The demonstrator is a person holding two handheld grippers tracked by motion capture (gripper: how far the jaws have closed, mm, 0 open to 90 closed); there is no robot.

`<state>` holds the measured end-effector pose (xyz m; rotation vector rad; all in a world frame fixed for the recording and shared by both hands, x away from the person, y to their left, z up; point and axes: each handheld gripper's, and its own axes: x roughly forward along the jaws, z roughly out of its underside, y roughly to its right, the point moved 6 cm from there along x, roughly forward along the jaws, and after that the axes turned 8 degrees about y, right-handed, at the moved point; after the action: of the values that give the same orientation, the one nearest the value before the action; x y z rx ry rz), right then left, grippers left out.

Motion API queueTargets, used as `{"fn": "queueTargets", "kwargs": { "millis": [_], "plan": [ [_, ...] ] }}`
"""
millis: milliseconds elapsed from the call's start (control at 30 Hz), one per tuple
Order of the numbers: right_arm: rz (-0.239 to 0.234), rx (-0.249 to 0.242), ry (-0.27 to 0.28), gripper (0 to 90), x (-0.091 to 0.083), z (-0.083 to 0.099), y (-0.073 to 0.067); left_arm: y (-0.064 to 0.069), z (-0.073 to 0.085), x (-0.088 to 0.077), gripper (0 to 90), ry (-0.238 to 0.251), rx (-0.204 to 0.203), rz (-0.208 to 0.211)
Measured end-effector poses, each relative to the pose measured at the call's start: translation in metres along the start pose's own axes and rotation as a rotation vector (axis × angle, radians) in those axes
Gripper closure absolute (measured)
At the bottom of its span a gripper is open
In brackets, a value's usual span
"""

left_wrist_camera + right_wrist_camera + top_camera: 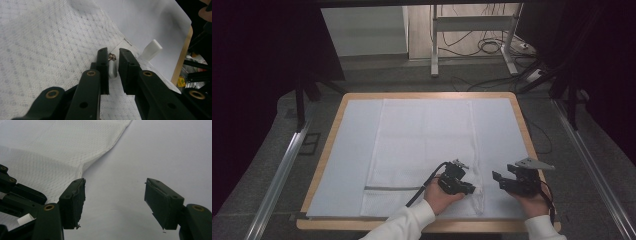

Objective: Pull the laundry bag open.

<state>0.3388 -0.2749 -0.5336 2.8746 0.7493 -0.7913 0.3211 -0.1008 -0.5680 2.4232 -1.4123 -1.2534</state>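
A white mesh bag (422, 145) lies flat on a pale mat (347, 150), with a grey zipper line (392, 188) along its near end. My left gripper (472, 189) rests at the bag's near right corner. In the left gripper view its jaws (113, 51) stand narrowly together around the small grey zipper pull (112, 70), which lies against the left pad on the mesh (50, 45). My right gripper (498, 181) hovers just right of the bag, open. In the right gripper view its jaws (115, 182) are wide apart over bare mat, with the bag's edge (100, 157) to their left.
The mat covers a wooden table whose edge (332, 125) frames it. A small white block (152, 48) lies beyond the left jaws near the table's edge. Metal rails (282, 165) flank the table, and a desk frame with cables (492, 45) stands on the floor beyond.
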Motion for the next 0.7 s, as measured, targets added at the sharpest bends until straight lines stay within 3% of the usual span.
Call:
{"fn": "queueTargets", "kwargs": {
  "millis": [100,433,700],
  "plan": [
    [0.0,-0.002,-0.001,32.3,0.0002,0.0001,0.0001,-0.0001,0.0005,0.0,82.7,-0.001,0.019,-0.009],
    [0.004,-0.003,0.006,32.3,-0.0002,-0.0005,0.0004,-0.0003,0.0009,-0.0002,84.3,-0.004,0.027,-0.002],
    [0.006,-0.002,0.01,32.3,-0.0009,-0.001,0.0012,0.0037,0.0024,-0.0001,79.4,0.005,0.051,-0.013]
  ]
}}
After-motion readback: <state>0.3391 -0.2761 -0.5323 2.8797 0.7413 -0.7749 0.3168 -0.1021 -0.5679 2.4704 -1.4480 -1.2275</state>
